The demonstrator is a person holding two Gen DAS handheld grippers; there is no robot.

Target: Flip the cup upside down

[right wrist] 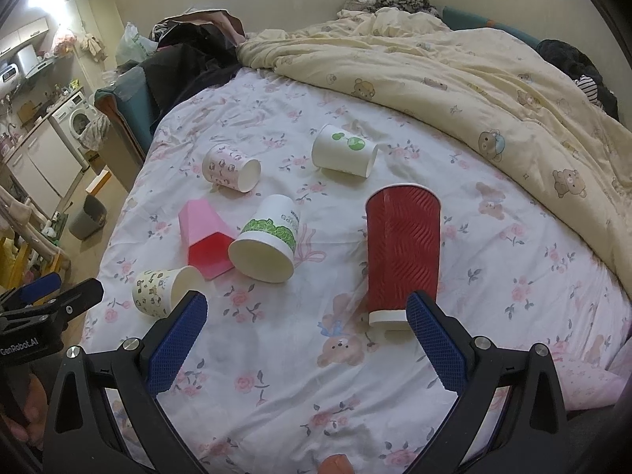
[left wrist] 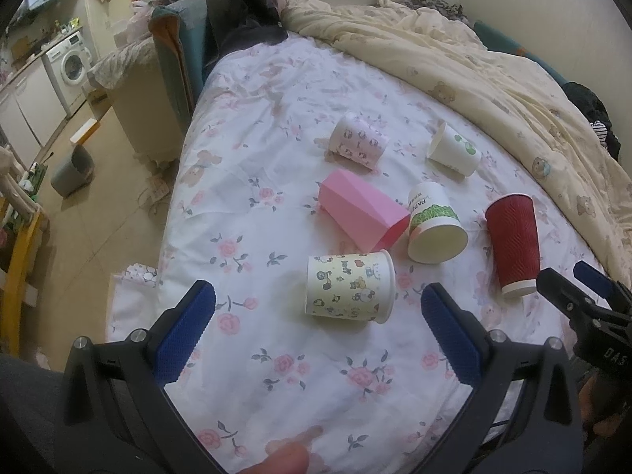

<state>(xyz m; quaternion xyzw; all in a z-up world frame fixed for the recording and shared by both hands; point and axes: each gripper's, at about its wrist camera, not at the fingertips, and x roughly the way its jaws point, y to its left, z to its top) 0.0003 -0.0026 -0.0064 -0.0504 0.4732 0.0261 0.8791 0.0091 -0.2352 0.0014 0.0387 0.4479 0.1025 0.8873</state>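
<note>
- The big bed with the white sheet with pink roses [right wrist: 300, 407] is holding six cups, and every one is lying on its side.
- The tall red ridged paper cup [right wrist: 401, 252] is lying right in front of the right gripper [right wrist: 306, 339], at about 1 o'clock from it, with its white rim pointing back at the tongs. I think this is the cup to flip.
- The pink plastic cup with flat sides [left wrist: 361, 213] is lying in the middle, touching the white paper cup with green leaves [left wrist: 432, 223].
- The small cream paper cup with cartoon animals [left wrist: 349, 288] is lying at 12 o'clock from the left gripper [left wrist: 318, 335].
- Both tongs are spread wide and are pinching nothing.
- To do it well, I think the right tongs should be closing softly on the red cup's middle, then tipping it so the white rim is sitting flat on the soft sheet.
</note>
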